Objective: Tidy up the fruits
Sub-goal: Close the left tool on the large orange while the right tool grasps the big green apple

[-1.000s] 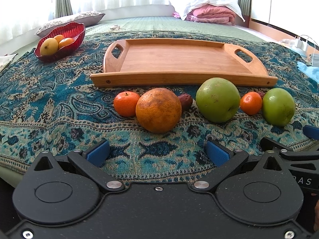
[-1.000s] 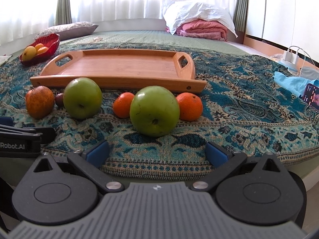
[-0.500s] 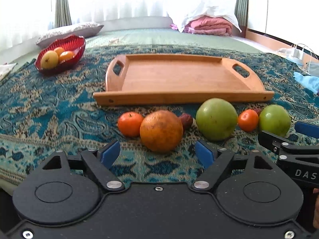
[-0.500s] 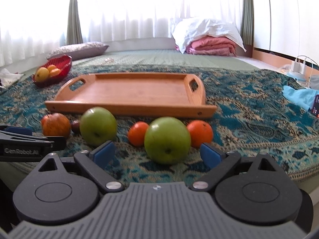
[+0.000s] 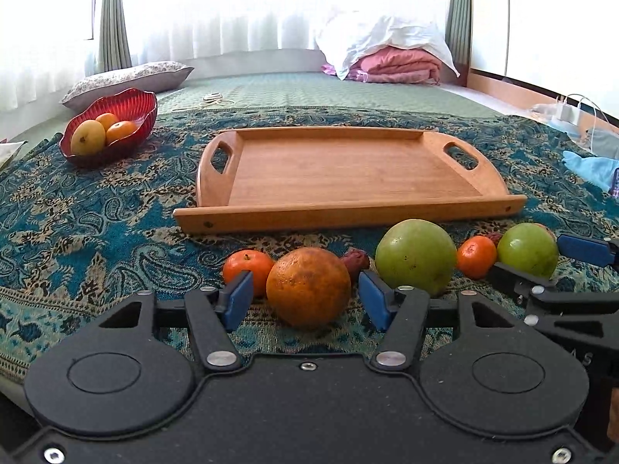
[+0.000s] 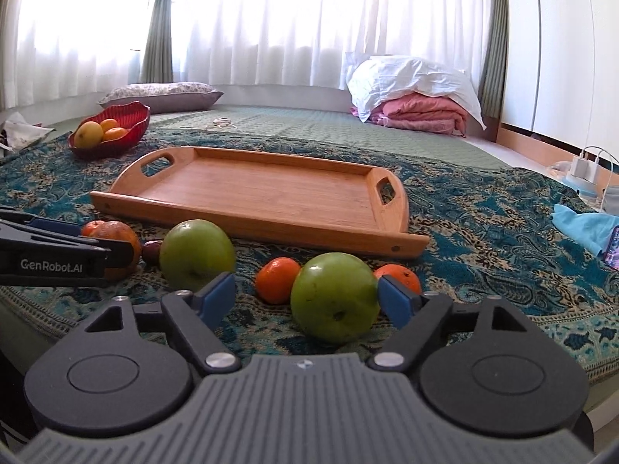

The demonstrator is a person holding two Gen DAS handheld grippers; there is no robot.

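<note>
Left wrist view: left gripper (image 5: 305,299) low over the patterned cloth (image 5: 96,228), its blue pads on either side of the large orange (image 5: 308,287) – jaws have just been closing, a sliver of gap still shows at each pad, no grip yet.
Right wrist view: right gripper (image 6: 307,299) around the nearer green apple (image 6: 334,297) – jaws have just been closing; the right pad looks to be at the apple's skin, the left pad stands clear, so not clamped.
Fruit row: all on the cloth just in front of the wooden tray (image 5: 348,168), none on it; from the left, a small tangerine (image 5: 247,265), the large orange, a dark red date (image 5: 356,259), a second green apple (image 5: 416,257), another tangerine (image 5: 476,256), then the nearer green apple.
Tray: 2 cut-out handles, bare wood inside.
Red bowl (image 5: 116,131): far left on the cloth, well apart from the tray, holding 3 yellow and orange fruits.
Writing: "GenRobot.AI" in white on the left gripper's black finger, read from the right wrist view; on the right gripper's finger only a cropped "S" shows in the left wrist view.
Background: pink blanket (image 6: 421,114) under a white pillow, white curtains.
</note>
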